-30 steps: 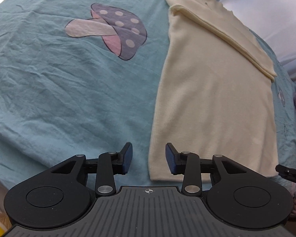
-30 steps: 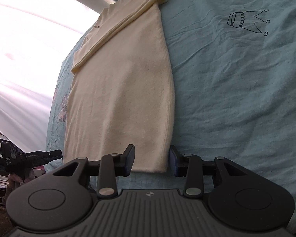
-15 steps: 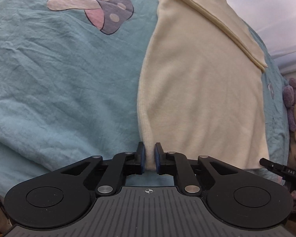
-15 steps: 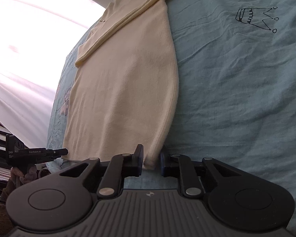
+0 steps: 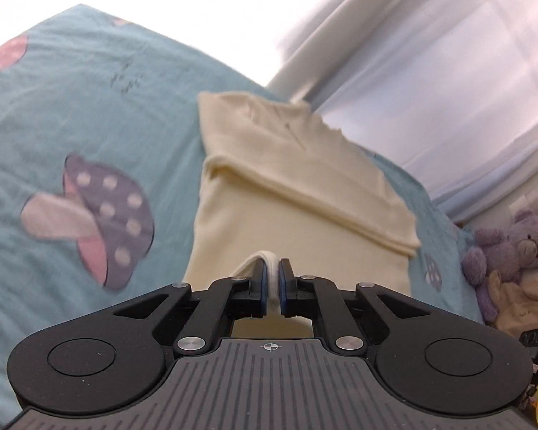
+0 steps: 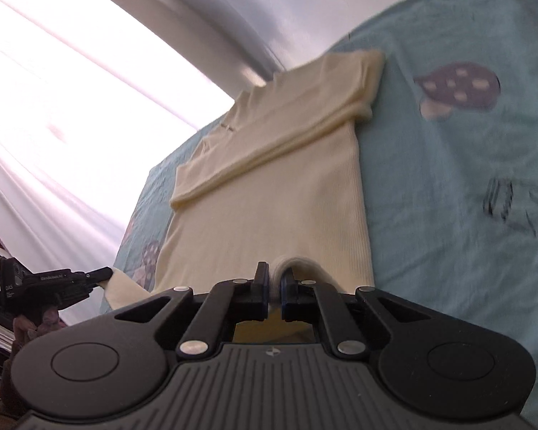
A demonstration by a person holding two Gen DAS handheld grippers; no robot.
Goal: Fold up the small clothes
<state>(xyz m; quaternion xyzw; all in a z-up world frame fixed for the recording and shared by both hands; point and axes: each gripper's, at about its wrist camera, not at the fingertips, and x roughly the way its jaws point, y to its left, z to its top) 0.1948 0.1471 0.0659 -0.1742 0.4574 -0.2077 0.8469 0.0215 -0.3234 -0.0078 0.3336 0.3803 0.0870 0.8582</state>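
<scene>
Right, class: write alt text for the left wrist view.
A black two-finger left gripper is shut on the near hem of a cream knitted top lying on a teal mushroom-print bedsheet. A purple teddy bear sits at right.

Your left gripper is clamped on a raised fold of the cream top's near hem, fabric bunched between the blue pads. The rest of the top lies flat on the teal mushroom-print sheet, sleeve folded across its chest. Purple teddy bear sits at right, pale curtains behind.
</scene>
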